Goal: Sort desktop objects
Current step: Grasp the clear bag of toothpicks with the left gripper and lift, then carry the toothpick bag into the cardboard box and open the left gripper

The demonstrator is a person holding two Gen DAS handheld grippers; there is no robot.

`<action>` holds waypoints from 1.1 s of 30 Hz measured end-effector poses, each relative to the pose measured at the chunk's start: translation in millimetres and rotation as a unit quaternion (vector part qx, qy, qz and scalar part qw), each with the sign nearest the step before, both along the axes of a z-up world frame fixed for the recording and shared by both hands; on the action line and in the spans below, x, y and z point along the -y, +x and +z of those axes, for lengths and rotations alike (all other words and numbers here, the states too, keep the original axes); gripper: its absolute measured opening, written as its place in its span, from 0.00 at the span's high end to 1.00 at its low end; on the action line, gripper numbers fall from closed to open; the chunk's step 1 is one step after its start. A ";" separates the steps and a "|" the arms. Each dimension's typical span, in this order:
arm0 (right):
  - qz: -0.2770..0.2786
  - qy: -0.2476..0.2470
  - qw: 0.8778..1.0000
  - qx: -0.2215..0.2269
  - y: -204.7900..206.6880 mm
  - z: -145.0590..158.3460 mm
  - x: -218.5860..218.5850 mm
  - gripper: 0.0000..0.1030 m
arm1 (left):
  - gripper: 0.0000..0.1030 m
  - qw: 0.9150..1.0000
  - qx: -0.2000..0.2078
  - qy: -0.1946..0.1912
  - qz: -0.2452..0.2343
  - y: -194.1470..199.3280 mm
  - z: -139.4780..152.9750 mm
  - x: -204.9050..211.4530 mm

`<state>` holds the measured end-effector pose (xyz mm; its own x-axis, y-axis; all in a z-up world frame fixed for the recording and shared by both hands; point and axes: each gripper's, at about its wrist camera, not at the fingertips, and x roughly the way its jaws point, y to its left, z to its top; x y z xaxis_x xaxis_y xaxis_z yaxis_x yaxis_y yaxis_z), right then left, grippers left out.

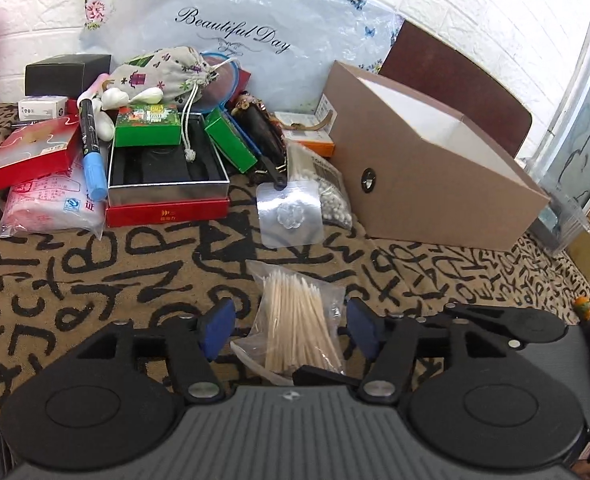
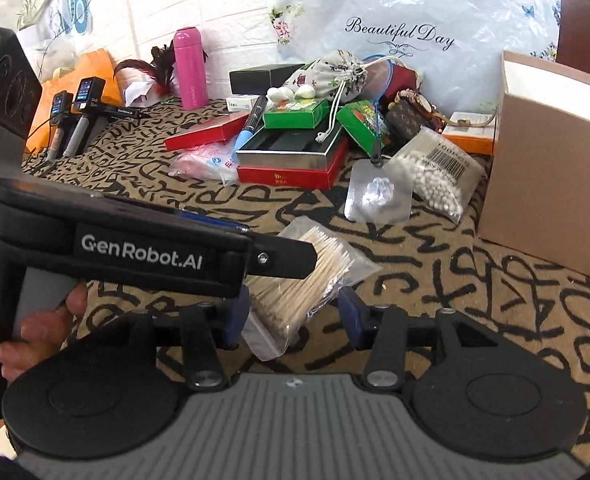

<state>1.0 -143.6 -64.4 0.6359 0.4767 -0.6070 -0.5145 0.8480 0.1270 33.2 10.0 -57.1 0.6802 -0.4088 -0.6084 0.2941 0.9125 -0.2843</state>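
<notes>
A brown cloth [image 1: 95,272] with black letters covers the table; white brick wall [image 1: 35,8] at the top. Both grippers, left [image 1: 291,330] and right [image 2: 291,314], are spread apart around the toothpick bag [image 1: 295,320].

Tan surface [image 1: 95,280] printed all over with black letters. Clear bag of pale wooden sticks [image 1: 299,320]. Blue pads [image 1: 219,326] on black left hand-held gripper [image 1: 289,330]; grey ribbed body. Plain brown cardboard box [image 1: 435,184], white inside. Red flat box [image 1: 167,212] under silver-rimmed black tray [image 1: 167,176]. Green boxes [image 1: 147,124]. Light-blue marker [image 1: 93,152] with black barrel. Pink bottle [image 2: 191,68]. Floral cloth pouch [image 1: 163,70]. White plastic bag [image 1: 235,20] with blue flowers and black script.
</notes>
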 end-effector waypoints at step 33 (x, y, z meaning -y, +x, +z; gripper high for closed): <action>-0.072 0.034 0.983 0.165 -7.4 86.5 58.1 0.72 | 0.71 0.985 0.154 -0.023 -0.080 13.7 108.8 85.5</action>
